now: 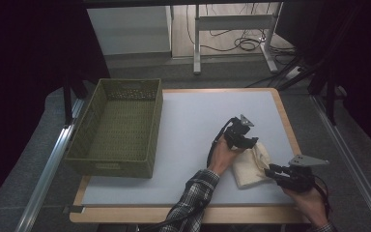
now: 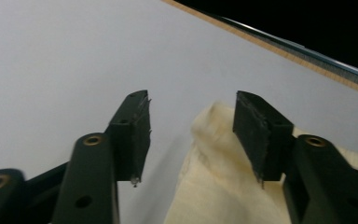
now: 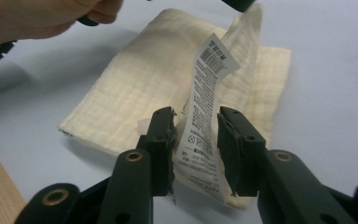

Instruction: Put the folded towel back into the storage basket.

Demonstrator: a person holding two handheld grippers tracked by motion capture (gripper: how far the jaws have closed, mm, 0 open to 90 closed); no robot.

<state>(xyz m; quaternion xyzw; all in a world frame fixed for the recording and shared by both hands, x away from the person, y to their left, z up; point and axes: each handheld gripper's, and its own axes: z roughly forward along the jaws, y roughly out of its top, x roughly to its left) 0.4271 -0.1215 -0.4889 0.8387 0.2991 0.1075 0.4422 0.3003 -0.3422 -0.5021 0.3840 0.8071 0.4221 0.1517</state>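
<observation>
A folded cream cloth [image 1: 249, 166] lies on the white table top [image 1: 198, 111] near the front right. My left gripper [image 1: 251, 143] hangs over the cloth's far edge. In the left gripper view the jaws of that gripper [image 2: 191, 135] stand apart, with a raised corner of the cloth [image 2: 214, 172] beneath them, nearer the right jaw. My right gripper [image 1: 269, 170] is at the cloth's near right edge. Its jaws [image 3: 196, 135] are apart on either side of a white care label [image 3: 209, 84] that stands up from the cloth [image 3: 144, 79], with gaps showing beside the label.
A green woven basket [image 1: 111, 166] stands on the left part of the table, with nothing in it. The table's wooden rim [image 1: 290, 125] runs close to the right of the cloth. A hand [image 3: 28, 18] holding the left gripper shows in the right gripper view.
</observation>
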